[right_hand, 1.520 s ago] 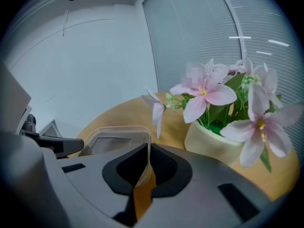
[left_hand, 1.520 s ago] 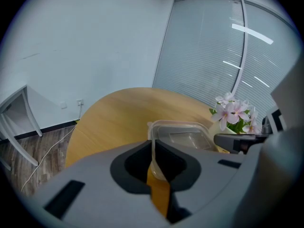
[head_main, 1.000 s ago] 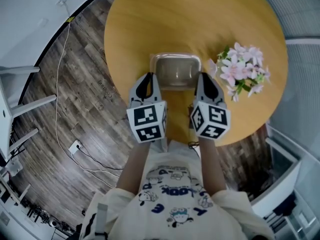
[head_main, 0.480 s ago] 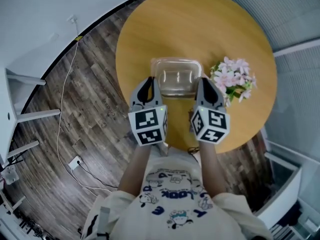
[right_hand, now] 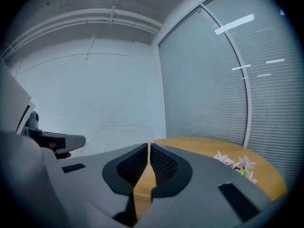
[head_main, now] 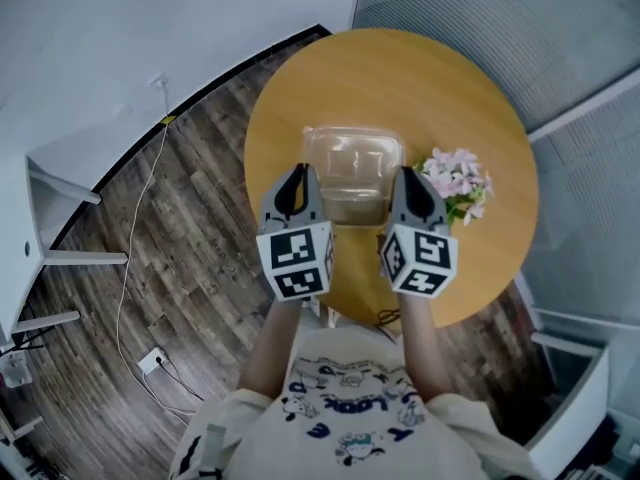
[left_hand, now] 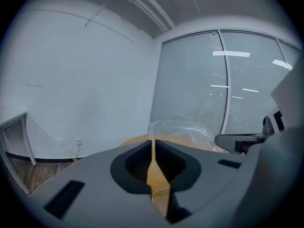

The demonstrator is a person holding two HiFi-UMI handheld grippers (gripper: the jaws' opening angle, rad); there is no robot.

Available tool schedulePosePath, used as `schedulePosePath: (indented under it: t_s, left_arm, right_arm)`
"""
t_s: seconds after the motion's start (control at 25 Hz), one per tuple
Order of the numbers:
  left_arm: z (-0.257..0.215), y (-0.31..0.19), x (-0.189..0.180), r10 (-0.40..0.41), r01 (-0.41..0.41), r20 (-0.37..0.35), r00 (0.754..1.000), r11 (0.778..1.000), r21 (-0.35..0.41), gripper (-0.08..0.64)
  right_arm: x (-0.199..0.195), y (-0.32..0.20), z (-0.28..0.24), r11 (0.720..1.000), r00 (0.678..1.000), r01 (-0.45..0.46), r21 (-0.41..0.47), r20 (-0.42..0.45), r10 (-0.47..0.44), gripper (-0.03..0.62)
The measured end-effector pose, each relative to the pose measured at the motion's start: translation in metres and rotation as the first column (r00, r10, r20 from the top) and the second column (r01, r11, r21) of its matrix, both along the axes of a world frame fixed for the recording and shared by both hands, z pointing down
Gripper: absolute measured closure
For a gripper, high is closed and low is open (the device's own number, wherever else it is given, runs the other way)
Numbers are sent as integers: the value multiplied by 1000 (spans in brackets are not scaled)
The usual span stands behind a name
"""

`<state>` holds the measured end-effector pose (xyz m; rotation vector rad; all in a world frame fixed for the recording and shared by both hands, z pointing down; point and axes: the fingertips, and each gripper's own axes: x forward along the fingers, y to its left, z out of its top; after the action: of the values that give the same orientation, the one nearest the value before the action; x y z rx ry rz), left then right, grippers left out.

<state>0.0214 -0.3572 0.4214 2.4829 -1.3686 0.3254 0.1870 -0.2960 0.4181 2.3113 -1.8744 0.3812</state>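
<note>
Left hand-held gripper [head_main: 297,176] and right hand-held gripper [head_main: 408,180] pinch clear container [head_main: 350,163] over round table [head_main: 400,78], plank floor [head_main: 190,228].

Container: clear rectangular plastic container [head_main: 350,168], glossy, smooth.
Table: round light-wood table [head_main: 400,78], smooth, faint sheen.
Floor: dark wood-plank floor [head_main: 190,218], matt, grainy.
Wall: white painted wall [head_main: 150,28], matt.

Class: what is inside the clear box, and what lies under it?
Nothing shows inside the box; the table shows through it. The left gripper and right gripper cover its near corners.
</note>
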Motion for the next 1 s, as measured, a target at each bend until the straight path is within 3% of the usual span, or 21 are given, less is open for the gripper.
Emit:
schedulePosePath:
  t_s: [0.76,1.0]
  left_arm:
    - [-114,-17,-1,0,21,-92,996,974,227,537]
    - [-136,-17,-2,10,19,-105,994,964,264,537]
  right_arm:
    - [0,-20,-116,973,995,12,229,-101,11,572]
    - [-1,-18,-136,962,994,11,272,-107,19,572]
